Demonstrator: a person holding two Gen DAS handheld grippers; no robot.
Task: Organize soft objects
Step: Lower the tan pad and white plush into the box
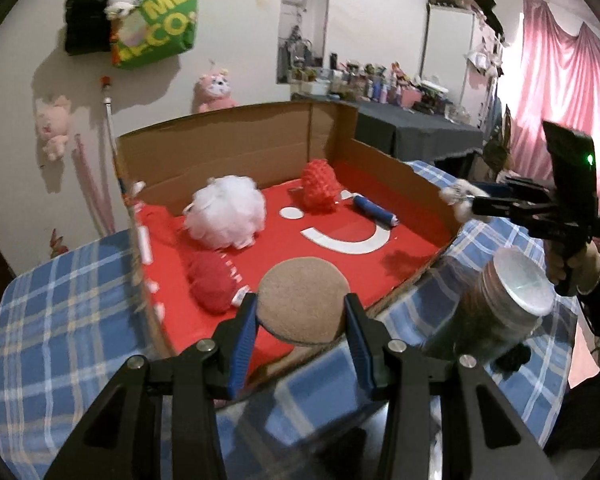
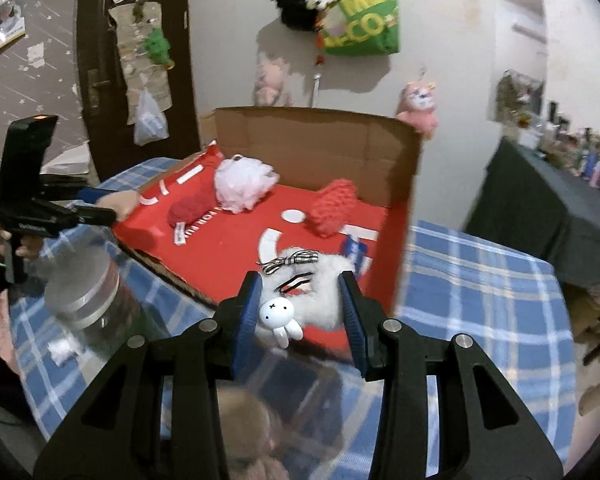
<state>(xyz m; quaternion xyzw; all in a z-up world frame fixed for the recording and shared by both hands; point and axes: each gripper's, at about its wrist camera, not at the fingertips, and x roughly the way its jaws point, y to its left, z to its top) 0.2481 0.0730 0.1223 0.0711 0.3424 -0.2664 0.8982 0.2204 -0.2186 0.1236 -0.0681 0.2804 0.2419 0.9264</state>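
My left gripper (image 1: 300,312) is shut on a round brown pad (image 1: 304,302) and holds it over the near edge of the open cardboard box (image 1: 236,148) with a red floor. My right gripper (image 2: 300,300) is shut on a white fluffy pouch (image 2: 320,300) with a bow and a small rabbit charm, above the box's near corner. It also shows at the right of the left wrist view (image 1: 458,200). In the box lie a white mesh pouf (image 1: 226,212), a red knitted piece (image 1: 320,186), a red soft ball (image 1: 210,280) and a blue roll (image 1: 374,210).
The box stands on a blue plaid cloth (image 1: 60,320) over a table. A clear jar with a silver lid (image 1: 508,300) stands beside the box, also in the right wrist view (image 2: 84,292). A dark table (image 1: 416,128) with clutter is behind. Bags and plush toys hang on the wall.
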